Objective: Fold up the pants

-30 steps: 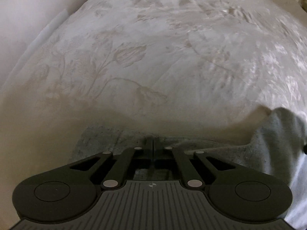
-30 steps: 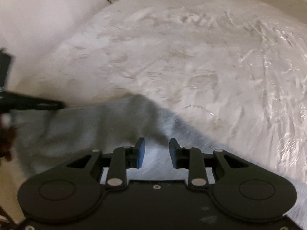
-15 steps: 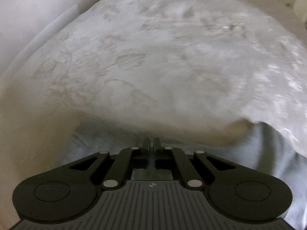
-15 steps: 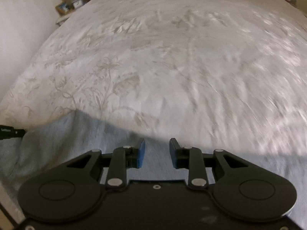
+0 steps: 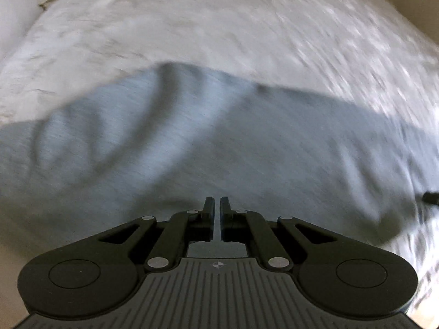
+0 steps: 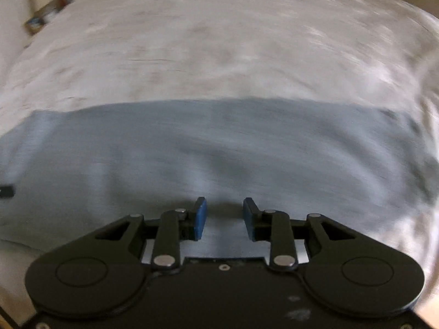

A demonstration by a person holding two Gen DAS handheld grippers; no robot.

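Observation:
The grey-blue pants (image 5: 219,142) lie spread across the white bed, blurred by motion, with long folds on the left. My left gripper (image 5: 216,205) is nearly closed, with a thin gap between its fingers, and sits at the near edge of the cloth; whether cloth is pinched there is unclear. In the right wrist view the pants (image 6: 219,148) form a wide flat band. My right gripper (image 6: 224,213) is open with blue pads (image 6: 199,219), and cloth shows between and under them. The other gripper's tip shows at the far right of the left wrist view (image 5: 430,197).
A white bedspread (image 5: 219,22) with a faint floral pattern covers the bed beyond the pants. A shelf with small items (image 6: 44,13) stands at the far left by the wall. The bed's near edge lies under the grippers.
Both grippers have swung forward over the bed, carrying the pants with them. The cloth now lies spread wide ahead of both cameras, where before only a small edge showed.

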